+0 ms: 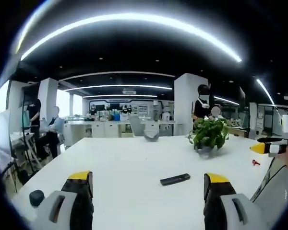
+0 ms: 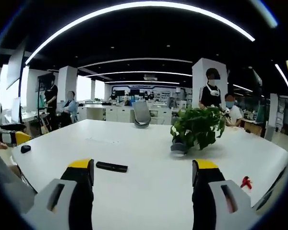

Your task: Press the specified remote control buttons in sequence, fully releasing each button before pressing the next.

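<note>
A slim black remote control (image 1: pixel 175 179) lies flat on the white table (image 1: pixel 129 158), a little ahead of my left gripper (image 1: pixel 149 184), whose yellow-tipped jaws stand wide apart with nothing between them. In the right gripper view the same remote control (image 2: pixel 112 166) lies on the white table (image 2: pixel 149 143) just beyond the left jaw of my right gripper (image 2: pixel 143 173), which is also open and empty. The right gripper's yellow tip (image 1: pixel 259 148) pokes in at the right edge of the left gripper view.
A potted green plant (image 1: pixel 210 135) (image 2: pixel 197 128) stands on the table beyond the remote. A small black round object (image 1: pixel 36 197) (image 2: pixel 25 149) sits near the left table edge, a small red item (image 2: pixel 246 182) near the right. People stand and sit behind the table.
</note>
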### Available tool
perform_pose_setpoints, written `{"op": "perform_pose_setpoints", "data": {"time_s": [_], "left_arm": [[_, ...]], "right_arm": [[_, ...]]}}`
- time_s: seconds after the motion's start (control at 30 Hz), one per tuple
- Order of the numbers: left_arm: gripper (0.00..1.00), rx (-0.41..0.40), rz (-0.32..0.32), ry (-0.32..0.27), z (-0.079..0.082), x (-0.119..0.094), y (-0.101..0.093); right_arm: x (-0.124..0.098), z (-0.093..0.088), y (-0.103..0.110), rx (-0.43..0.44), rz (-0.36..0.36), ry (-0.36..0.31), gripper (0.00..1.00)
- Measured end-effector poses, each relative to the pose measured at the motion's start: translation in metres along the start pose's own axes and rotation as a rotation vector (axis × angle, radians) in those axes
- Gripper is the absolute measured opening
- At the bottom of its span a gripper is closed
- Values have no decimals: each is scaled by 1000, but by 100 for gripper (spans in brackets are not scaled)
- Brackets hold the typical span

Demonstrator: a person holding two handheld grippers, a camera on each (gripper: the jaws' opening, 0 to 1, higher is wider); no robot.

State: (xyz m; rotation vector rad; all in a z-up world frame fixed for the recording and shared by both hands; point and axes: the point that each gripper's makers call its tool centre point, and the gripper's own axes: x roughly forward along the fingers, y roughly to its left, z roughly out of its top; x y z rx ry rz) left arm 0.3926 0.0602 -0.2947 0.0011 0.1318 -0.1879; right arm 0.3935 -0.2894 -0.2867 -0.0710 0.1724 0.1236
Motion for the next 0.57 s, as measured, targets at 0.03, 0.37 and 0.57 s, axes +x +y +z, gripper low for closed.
{"op": "perform_pose_setpoints", "data": {"time_s": [0.03,0.37,0.57], "left_arm": [[100,6,19,-3,-1,1,4],[100,104,84,21,-8,1,9],[100,148,94,23,-9,1,9]], "right_arm": [[0,0,2,-6,6,3,87],[0,-1,10,-15,39,6,86],[-1,2,14,-8,61,-6,85]]}}
